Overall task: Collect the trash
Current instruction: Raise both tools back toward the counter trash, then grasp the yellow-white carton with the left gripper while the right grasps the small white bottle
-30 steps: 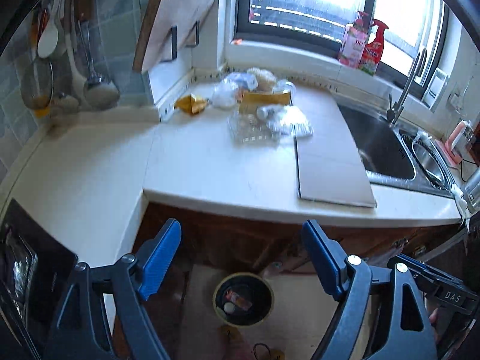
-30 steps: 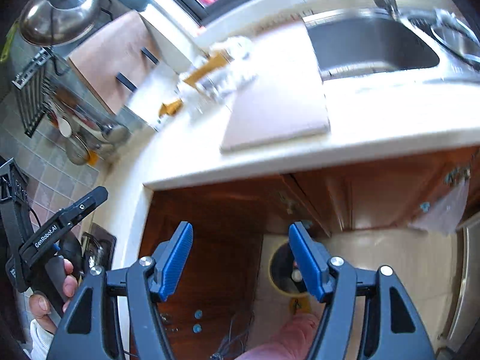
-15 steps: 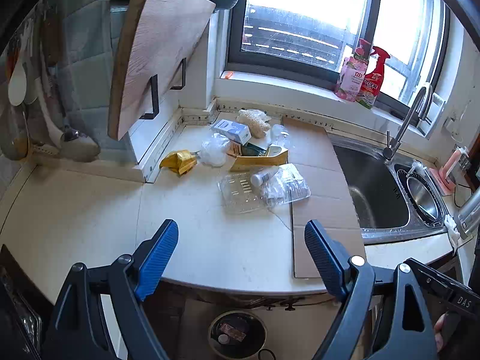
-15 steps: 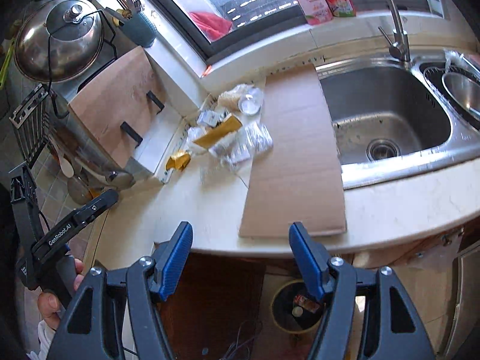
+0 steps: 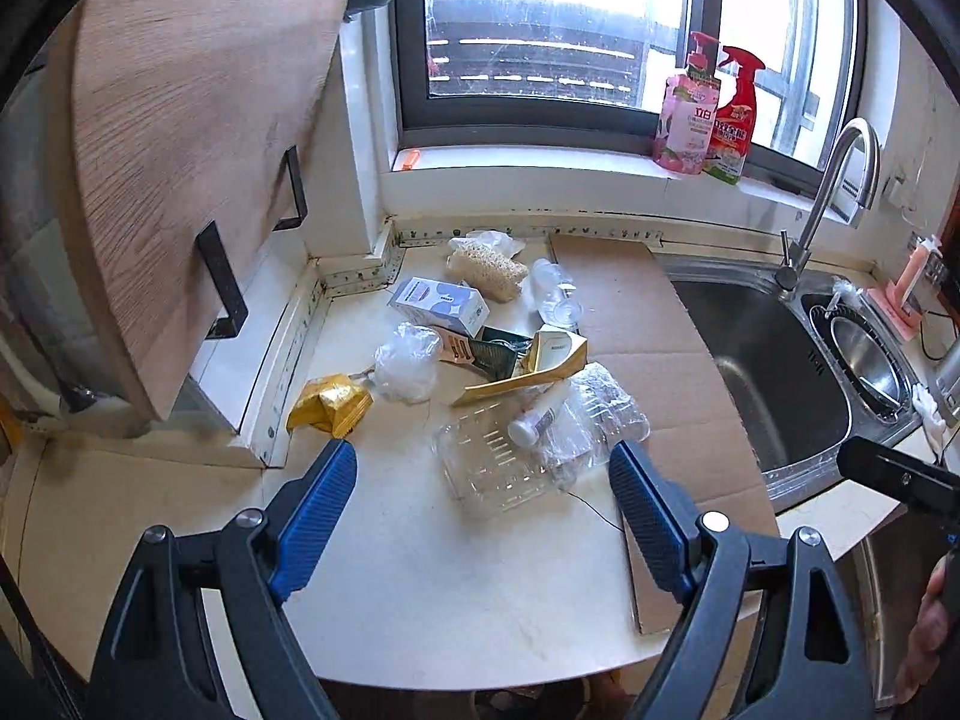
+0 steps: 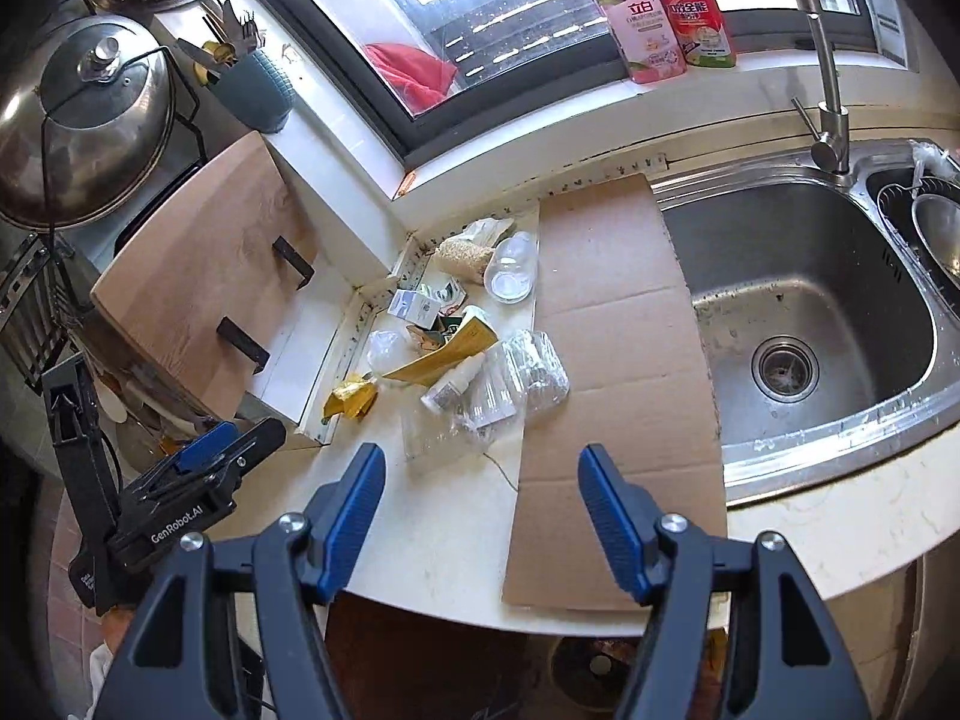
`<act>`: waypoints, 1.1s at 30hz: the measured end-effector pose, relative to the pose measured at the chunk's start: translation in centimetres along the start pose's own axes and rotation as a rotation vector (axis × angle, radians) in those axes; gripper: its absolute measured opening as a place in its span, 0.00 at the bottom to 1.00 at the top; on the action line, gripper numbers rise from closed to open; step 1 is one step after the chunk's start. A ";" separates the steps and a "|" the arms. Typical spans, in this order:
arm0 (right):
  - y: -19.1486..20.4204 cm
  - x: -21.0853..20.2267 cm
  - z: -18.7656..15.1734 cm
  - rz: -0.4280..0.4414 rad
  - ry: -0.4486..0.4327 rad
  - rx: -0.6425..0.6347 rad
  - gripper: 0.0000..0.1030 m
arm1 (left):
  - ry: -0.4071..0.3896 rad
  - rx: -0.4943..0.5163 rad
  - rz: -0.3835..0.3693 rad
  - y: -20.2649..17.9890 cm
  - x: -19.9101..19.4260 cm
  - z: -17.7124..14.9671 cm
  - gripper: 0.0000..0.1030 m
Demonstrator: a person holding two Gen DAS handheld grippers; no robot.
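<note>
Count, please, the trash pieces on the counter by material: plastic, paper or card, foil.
Plastic: 5, namely clear tray, clear bottle, white bottle, crumpled bag, crinkled wrap
Paper or card: 2, namely blue-white box, yellow torn carton
Foil: 1, gold wrapper
Total: 8

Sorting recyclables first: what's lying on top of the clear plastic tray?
A small white bottle lies across the clear plastic tray's far edge, with crinkled clear wrap overlapping its right side. What lies beneath them is hidden.
</note>
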State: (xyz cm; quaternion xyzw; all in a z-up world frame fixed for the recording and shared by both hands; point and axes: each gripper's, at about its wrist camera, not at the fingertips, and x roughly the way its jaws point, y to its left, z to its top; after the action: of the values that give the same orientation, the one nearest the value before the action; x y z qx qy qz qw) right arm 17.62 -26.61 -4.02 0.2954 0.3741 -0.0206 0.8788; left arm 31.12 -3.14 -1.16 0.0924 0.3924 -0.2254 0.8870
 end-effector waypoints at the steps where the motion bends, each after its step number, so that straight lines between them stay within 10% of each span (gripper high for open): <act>1: -0.1 0.8 0.7 -0.006 0.009 -0.005 0.65 | 0.006 0.019 0.006 -0.2 0.9 0.6 0.82; 20: -5.0 15.8 9.3 -0.012 0.253 0.017 0.65 | 0.237 0.377 0.042 -6.8 17.3 6.1 0.78; 27: -6.8 17.8 9.2 -0.019 0.311 0.035 0.65 | 0.362 0.330 -0.040 -7.2 21.1 5.4 0.20; 33: -6.4 18.2 8.6 0.019 0.335 -0.005 0.65 | 0.331 0.203 -0.093 -5.7 20.3 5.9 0.16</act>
State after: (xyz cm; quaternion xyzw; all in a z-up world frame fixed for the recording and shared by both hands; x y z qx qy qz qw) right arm 34.62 -33.12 -14.72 0.2960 0.5124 0.0383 0.8052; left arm 44.33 -16.81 -12.07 0.1988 0.5118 -0.2862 0.7852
